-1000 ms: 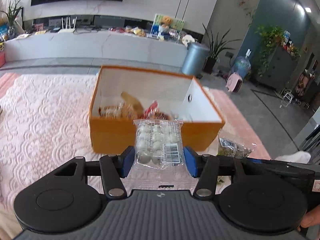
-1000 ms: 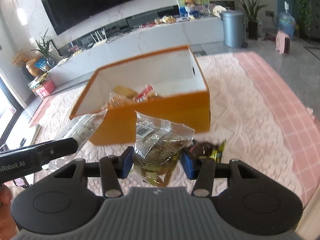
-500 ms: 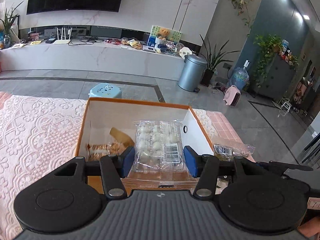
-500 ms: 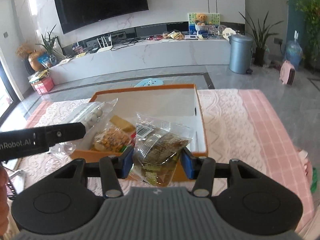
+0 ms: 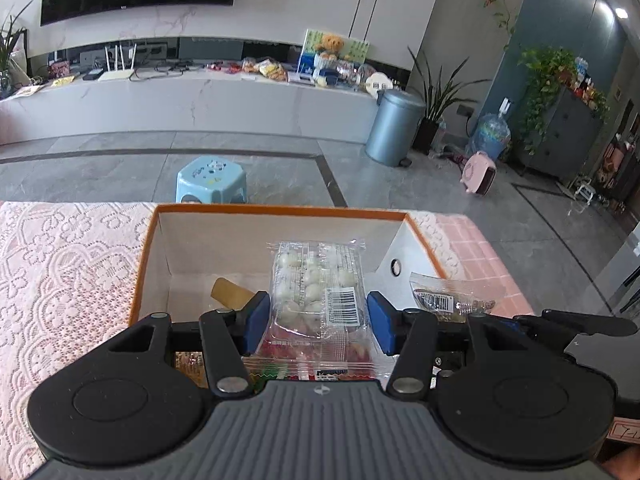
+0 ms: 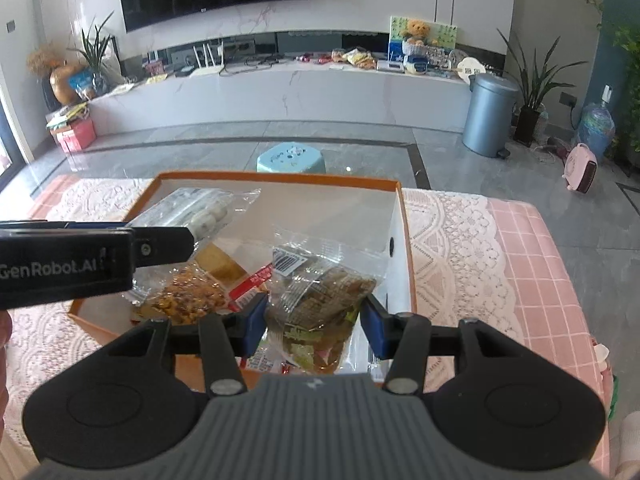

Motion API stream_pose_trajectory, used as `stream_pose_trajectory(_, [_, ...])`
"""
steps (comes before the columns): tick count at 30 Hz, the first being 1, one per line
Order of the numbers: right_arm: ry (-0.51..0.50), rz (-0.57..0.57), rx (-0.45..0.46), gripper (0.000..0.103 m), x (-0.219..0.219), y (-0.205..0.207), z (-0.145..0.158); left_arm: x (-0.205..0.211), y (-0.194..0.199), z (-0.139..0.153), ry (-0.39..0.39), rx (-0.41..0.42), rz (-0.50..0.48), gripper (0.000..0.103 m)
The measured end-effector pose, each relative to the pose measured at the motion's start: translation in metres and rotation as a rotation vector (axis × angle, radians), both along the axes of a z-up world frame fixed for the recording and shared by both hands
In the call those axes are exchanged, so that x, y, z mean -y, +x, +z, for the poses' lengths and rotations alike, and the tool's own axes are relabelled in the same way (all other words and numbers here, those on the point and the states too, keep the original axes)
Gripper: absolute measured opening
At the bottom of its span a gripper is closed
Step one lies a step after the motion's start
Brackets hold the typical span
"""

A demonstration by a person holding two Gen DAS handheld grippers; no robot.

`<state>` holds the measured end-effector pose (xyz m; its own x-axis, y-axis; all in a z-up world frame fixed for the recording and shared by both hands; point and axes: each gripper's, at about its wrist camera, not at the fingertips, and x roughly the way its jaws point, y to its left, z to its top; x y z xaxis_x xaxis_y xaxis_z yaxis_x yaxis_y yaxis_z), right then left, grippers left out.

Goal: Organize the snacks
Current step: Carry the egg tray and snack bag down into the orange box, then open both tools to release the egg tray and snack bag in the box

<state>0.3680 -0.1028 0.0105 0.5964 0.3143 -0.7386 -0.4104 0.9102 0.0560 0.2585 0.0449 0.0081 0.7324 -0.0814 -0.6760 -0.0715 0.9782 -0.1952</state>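
An orange box (image 5: pixel 280 212) with white inner walls sits on the pink lace cloth and holds several snack packs. My left gripper (image 5: pixel 318 316) is shut on a clear pack of white candies (image 5: pixel 316 280), held over the box. My right gripper (image 6: pixel 314 322) is shut on a clear pack of brown snacks (image 6: pixel 324 300), held over the box's right side (image 6: pixel 402 248). The left gripper (image 6: pixel 92 256) and its candy pack (image 6: pixel 200 210) show at the left of the right wrist view. The brown pack (image 5: pixel 444 300) shows at the right of the left wrist view.
The pink lace cloth (image 5: pixel 60 272) covers the table on both sides of the box. A light blue stool (image 5: pixel 211 180) stands on the floor beyond the table's far edge. In the box lie a pack of golden snacks (image 6: pixel 184 300) and red-labelled packs (image 6: pixel 252 280).
Both grippers have moved forward and up with their packs, from in front of the box to over its open top. The box now sits lower and closer in both views.
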Motion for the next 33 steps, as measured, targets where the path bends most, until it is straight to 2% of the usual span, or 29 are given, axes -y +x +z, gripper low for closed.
stream_pose_trajectory(14, [-0.089, 0.034, -0.115, 0.047, -0.028, 0.043, -0.055, -0.011, 0.034, -0.046, 0.034, -0.158, 0.000, 0.060])
stream_pose_trajectory(20, [-0.140, 0.045, -0.137, 0.047, -0.035, 0.046, -0.071, -0.011, 0.037, -0.054, 0.068, -0.185, -0.004, 0.060])
stream_pose_trajectory(33, [-0.133, 0.033, -0.153, 0.049, -0.031, 0.044, -0.070, -0.010, 0.039, -0.054, 0.077, -0.206, -0.017, 0.063])
